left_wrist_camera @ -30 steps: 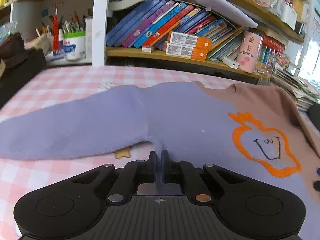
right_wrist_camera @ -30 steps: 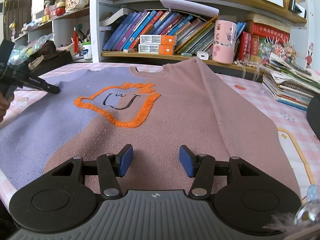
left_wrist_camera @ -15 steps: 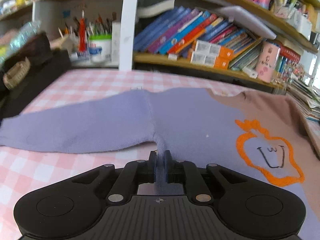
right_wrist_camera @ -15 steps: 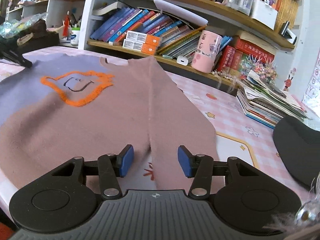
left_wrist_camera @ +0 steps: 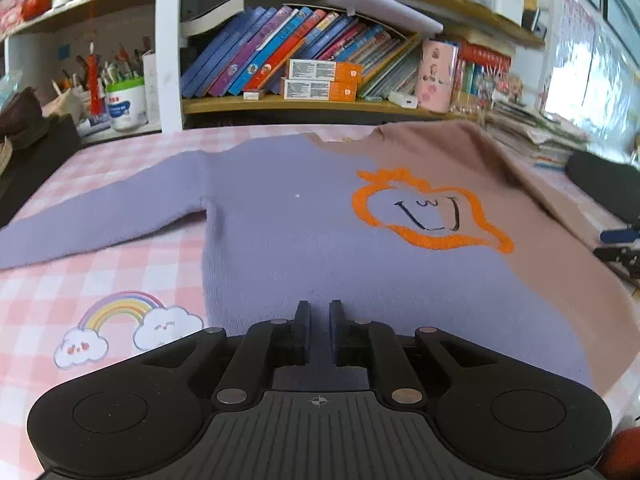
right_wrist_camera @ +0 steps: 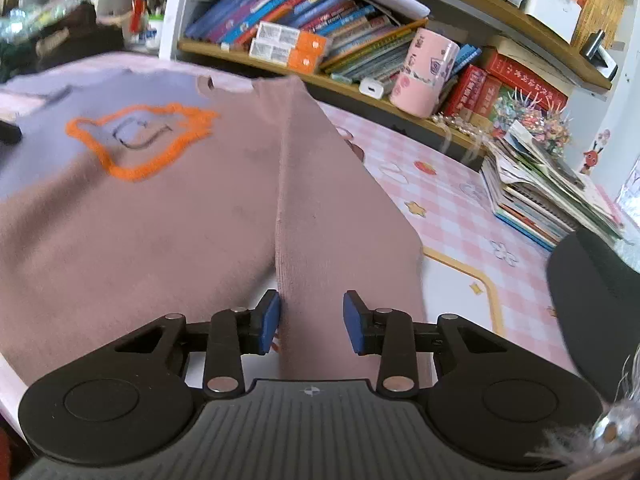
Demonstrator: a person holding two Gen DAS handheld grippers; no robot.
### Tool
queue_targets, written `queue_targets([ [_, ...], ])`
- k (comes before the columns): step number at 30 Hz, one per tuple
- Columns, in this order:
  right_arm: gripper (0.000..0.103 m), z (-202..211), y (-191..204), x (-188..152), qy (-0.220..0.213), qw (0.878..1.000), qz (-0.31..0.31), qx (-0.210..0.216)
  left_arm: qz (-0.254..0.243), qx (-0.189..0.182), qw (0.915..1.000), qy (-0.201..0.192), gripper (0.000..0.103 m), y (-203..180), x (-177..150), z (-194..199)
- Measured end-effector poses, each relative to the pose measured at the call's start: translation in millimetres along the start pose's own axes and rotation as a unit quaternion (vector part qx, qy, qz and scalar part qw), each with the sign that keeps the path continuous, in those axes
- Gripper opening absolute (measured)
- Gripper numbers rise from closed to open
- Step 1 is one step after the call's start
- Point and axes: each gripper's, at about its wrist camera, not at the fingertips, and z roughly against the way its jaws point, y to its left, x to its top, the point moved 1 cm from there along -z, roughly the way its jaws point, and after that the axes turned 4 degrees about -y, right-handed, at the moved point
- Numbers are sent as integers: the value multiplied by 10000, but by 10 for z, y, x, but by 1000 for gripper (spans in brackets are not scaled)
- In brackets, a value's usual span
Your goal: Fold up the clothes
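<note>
Letting go of the purple side, the left gripper [left_wrist_camera: 319,330] now hangs over the sweater [left_wrist_camera: 304,216], jaws barely parted and empty, so spreading looks finished. The right gripper [right_wrist_camera: 311,322], tilted down, has been closing around the brown sleeve [right_wrist_camera: 340,216], pads not yet pinching.

Each black hand-held gripper [left_wrist_camera: 319,332] [right_wrist_camera: 311,322] has silver screws; the right's pads [right_wrist_camera: 353,322] are blue.

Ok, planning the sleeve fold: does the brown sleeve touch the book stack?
Apart. Right wrist view shows checked cloth between brown sleeve and book stack.
</note>
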Motion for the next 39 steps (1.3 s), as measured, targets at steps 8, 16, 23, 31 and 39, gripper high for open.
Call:
queue_targets([
  [8, 23, -22, 126, 39, 124, 9989, 440, -134, -232, 81, 9996, -120, 16, -95, -59, 31],
  [16, 3, -87, 89, 139, 182, 9979, 579, -233, -218, 29, 9994, -262, 18, -78, -122, 84],
  [23, 3, -384, -512, 680, -18, 9759, 1027, -1924, -187, -26, 9993, -322, 19, -64, -145, 97],
  [31, 4, -1430, -1114, 843, 697, 9250, 1640, -3356, -128, -136, 9991, -378, 20, -29, -163, 106],
  [39, 24, -1189, -916, 843, 10, 9707, 34, -2401, -35, -227, 9991, -368, 24, 6, -137, 142],
])
